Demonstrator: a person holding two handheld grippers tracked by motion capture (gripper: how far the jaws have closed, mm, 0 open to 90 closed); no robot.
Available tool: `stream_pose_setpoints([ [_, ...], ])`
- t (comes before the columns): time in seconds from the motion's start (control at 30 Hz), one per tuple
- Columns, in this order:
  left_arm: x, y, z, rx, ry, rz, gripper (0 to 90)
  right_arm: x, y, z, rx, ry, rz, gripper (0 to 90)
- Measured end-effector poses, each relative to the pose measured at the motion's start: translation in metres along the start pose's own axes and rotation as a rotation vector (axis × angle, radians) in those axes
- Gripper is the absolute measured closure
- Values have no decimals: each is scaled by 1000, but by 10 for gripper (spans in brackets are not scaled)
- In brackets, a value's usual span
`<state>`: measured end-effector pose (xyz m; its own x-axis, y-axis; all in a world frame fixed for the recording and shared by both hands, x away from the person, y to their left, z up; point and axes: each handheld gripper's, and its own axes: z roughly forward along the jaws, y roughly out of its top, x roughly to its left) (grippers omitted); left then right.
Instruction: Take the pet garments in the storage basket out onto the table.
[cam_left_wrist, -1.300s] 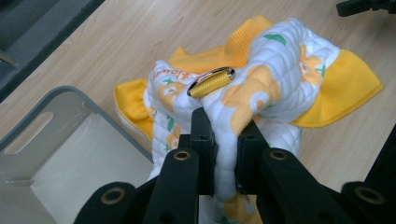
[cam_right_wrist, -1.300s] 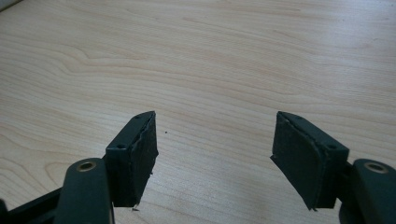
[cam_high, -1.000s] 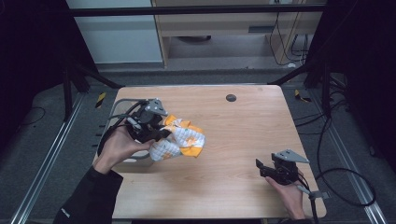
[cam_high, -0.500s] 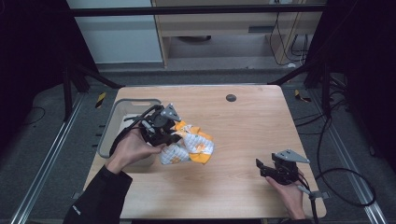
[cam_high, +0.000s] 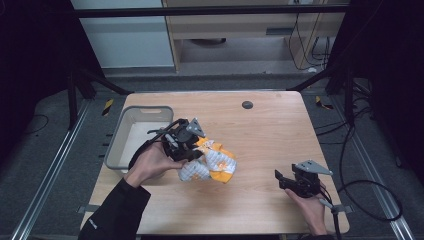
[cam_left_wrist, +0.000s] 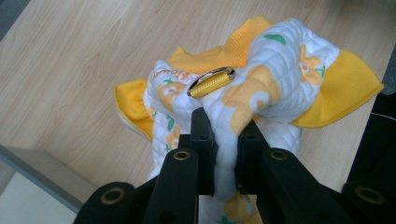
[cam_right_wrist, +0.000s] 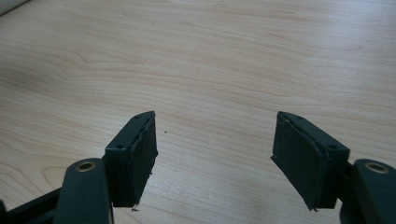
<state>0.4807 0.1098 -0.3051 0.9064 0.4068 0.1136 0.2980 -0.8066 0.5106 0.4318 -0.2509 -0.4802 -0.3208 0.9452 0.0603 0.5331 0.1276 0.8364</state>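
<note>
Quilted cloth (cam_left_wrist: 261, 88) in left gripper (cam_left_wrist: 224, 140)

Garment (cam_high: 212, 164) on table (cam_high: 270, 135), right of bin (cam_high: 120, 145)

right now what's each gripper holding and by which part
Left gripper pinches a bunched fold of the quilted yellow-and-white garment; right gripper holds nothing.

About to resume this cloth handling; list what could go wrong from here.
1. The left gripper pinches only a narrow fold of the quilted garment; it may slip out.
2. The garment's yellow ring could snag near the jaws.
3. The right gripper is open over bare table, giving no support.
</note>
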Motion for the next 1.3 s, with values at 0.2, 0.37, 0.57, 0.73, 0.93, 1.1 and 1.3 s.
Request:
stream_pose_setpoints([
  [0.2,-2,2,8,10,-8,8,811,-1,0,0,-5,-5,3,299],
  [0.37,-6,5,21,23,-26,22,811,-1,1,-1,-8,-8,8,298],
  [0.57,-9,5,35,45,-37,35,810,-2,0,-1,-12,-15,6,298],
  [0.73,-10,6,46,52,-51,35,810,-2,0,-1,-13,-17,6,297],
  [0.93,-11,8,57,66,-55,44,810,-3,0,-2,-13,-18,5,297],
  [1.1,-14,8,71,72,-70,53,809,-3,0,-2,-13,-15,13,296],
  [1.3,-19,7,85,88,-81,64,806,-3,0,-2,-14,-17,11,297],
])
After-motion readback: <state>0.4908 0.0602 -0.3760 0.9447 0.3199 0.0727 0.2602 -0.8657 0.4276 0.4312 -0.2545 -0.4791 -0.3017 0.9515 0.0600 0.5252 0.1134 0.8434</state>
